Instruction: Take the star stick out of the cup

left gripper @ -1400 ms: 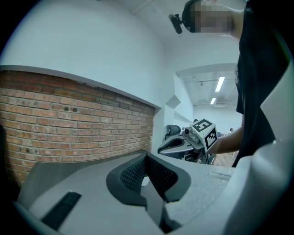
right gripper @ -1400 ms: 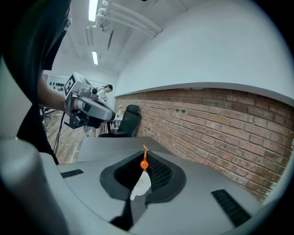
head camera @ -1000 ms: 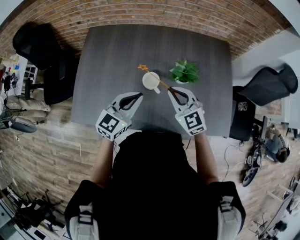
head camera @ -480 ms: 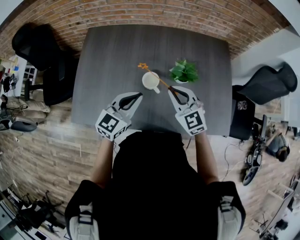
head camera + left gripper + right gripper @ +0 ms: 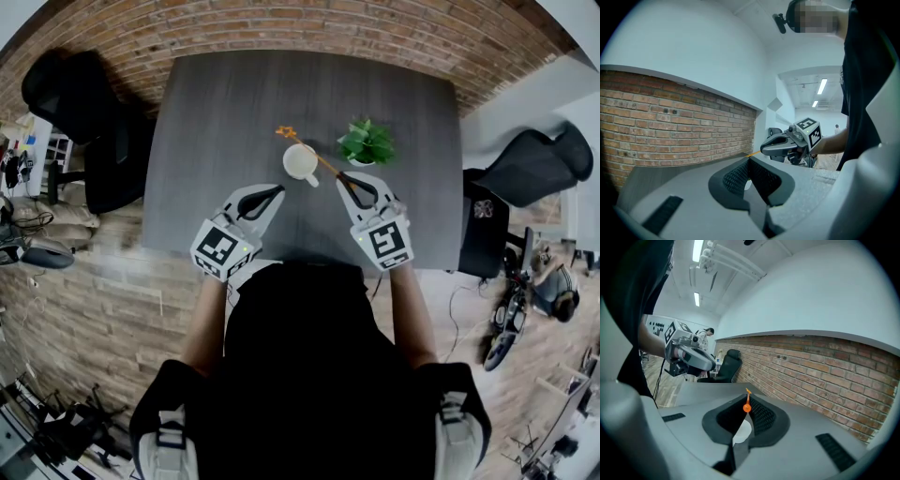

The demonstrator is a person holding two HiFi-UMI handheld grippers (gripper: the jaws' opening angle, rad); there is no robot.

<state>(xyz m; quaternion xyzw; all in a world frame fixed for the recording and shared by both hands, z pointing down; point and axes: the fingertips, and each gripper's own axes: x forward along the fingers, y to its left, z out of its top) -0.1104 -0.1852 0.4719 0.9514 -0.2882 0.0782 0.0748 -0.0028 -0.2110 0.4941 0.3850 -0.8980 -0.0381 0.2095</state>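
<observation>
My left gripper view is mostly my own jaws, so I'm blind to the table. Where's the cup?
Observer: The head view shows the cup upright, just beyond the left gripper and slightly to its right.
Operator: And the stick?
Observer: The star stick crosses the cup's mouth, star end past the far rim.
Operator: Is anything holding it?
Observer: The right gripper has its jaws shut on the stick's near end.

From here I see a dark grey wood-grain table (image 5: pixel 234 103) set against a red brick wall (image 5: pixel 309 28) — above the brick runs plain white wall (image 5: pixel 811 296). Pale wood-plank floor (image 5: pixel 103 272) lies around the table. A black office chair (image 5: pixel 80 112) stands at its left, another (image 5: pixel 539 164) at its right. Strip lights (image 5: pixel 821 86) glow on the ceiling.
</observation>
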